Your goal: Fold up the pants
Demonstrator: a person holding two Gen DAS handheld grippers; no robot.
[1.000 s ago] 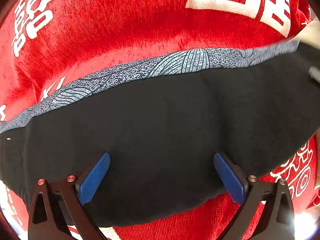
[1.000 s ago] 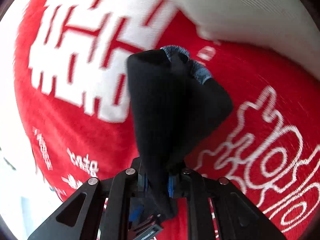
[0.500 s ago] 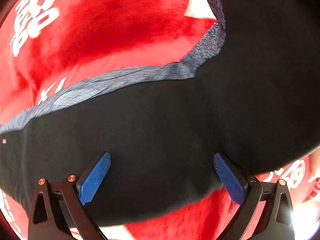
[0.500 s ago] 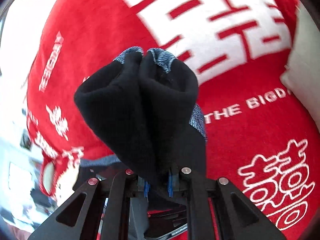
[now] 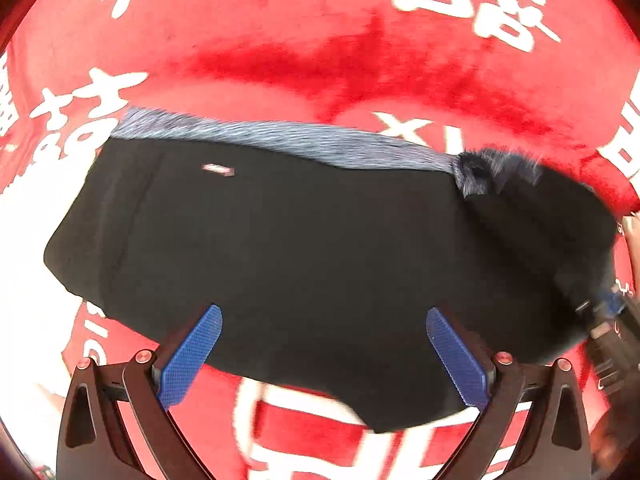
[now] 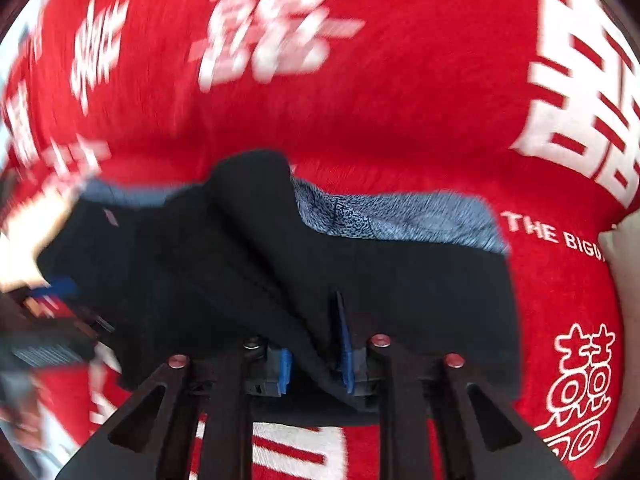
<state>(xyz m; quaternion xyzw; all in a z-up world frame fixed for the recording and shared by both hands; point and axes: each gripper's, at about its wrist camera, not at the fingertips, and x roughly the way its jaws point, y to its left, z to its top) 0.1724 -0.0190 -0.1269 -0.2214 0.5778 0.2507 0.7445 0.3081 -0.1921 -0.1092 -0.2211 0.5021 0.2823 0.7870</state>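
Black pants (image 5: 304,248) lie on the red blanket (image 5: 320,52), already doubled into a broad band; one end heaped at 3 o'clock, flattening remains. Long axis runs 9 to 3, grey waistband (image 5: 280,140) toward 12. Left gripper (image 5: 324,344) spread wide, empty. Right gripper (image 6: 314,344) opening, a cloth fold between its jaws.

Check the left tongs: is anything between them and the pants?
Nothing visible. The left tongs hang open directly over the black pants, with only bare cloth under the pads. The right tongs, opening at the pants' far end with a fold between them, are well off to the side on the red blanket.
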